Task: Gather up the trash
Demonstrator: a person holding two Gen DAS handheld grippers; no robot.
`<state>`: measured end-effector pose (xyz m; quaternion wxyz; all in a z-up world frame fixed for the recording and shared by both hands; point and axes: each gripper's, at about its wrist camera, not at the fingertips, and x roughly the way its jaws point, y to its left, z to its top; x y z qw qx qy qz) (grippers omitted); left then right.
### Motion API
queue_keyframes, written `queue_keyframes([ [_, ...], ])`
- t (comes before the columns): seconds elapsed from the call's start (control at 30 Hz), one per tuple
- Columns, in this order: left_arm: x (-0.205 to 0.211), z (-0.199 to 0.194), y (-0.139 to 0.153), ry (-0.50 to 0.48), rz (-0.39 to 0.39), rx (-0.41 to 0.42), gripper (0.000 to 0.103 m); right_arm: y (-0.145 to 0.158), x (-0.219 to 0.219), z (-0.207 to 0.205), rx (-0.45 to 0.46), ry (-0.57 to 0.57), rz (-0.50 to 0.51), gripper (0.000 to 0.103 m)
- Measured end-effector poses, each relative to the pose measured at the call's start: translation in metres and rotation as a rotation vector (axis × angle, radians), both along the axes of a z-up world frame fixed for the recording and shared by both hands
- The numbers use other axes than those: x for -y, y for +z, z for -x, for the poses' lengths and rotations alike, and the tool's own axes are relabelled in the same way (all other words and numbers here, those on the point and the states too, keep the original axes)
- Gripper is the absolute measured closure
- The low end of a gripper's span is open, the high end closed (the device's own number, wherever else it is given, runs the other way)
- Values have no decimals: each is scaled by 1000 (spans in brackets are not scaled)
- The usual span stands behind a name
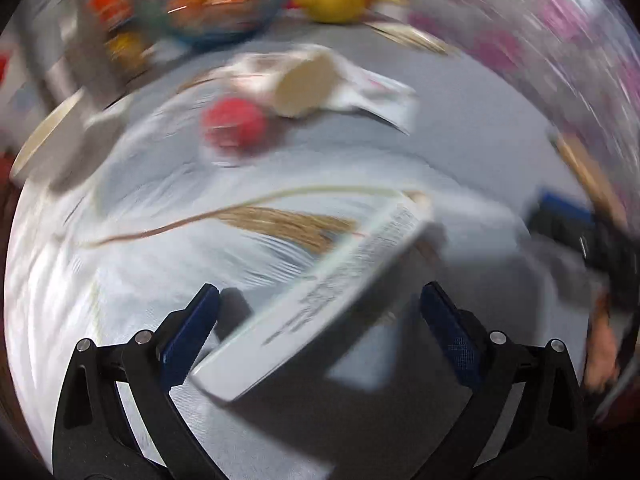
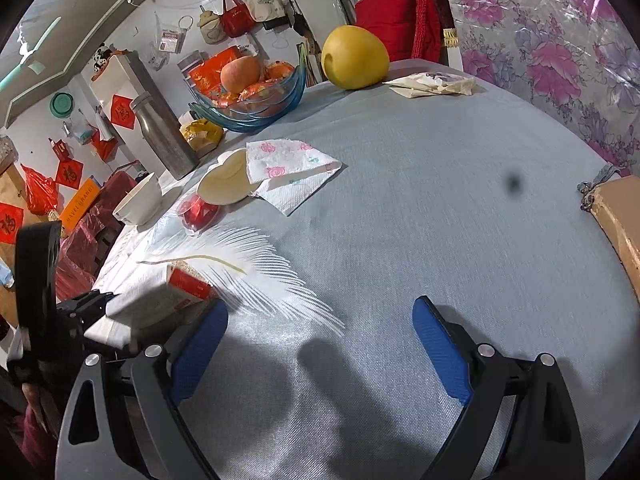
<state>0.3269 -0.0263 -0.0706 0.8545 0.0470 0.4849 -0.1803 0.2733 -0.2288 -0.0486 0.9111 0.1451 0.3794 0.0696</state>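
Note:
The left wrist view is motion-blurred. My left gripper (image 1: 320,304) is open, and a long white printed carton (image 1: 316,300) lies tilted between its fingers; I cannot tell if a finger touches it. The same carton, with a red end, shows in the right wrist view (image 2: 176,294) at the left gripper's tip. My right gripper (image 2: 320,316) is open and empty above the grey-blue tablecloth (image 2: 420,220). Farther back lie a crumpled floral napkin (image 2: 290,170), a tipped paper cup (image 2: 228,180) and a red foil wrapper (image 2: 198,212). A wrapper (image 2: 434,83) lies by the pomelo.
A yellow pomelo (image 2: 354,58), a blue glass fruit bowl (image 2: 250,94), a steel bottle (image 2: 164,136) and a white bowl (image 2: 140,200) stand at the table's back and left edge. A cardboard box (image 2: 622,216) sits at the right edge. A white feather pattern (image 2: 260,268) marks the cloth.

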Motion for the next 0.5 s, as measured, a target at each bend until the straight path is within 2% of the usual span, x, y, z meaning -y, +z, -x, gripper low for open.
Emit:
queue_keyframes([
  [0.1, -2, -6, 2, 14, 46, -12, 7, 0, 0, 0, 1, 0, -2, 11],
  [0.17, 8, -5, 1, -23, 14, 1, 7, 0, 1, 0, 2, 0, -6, 11],
  [0.27, 20, -5, -5, -50, -86, 46, 6, 0, 1, 0, 1, 0, -4, 11],
  [0.5, 21, 5, -6, -39, -70, 45, 7, -1, 0, -1, -1, 1, 3, 11],
])
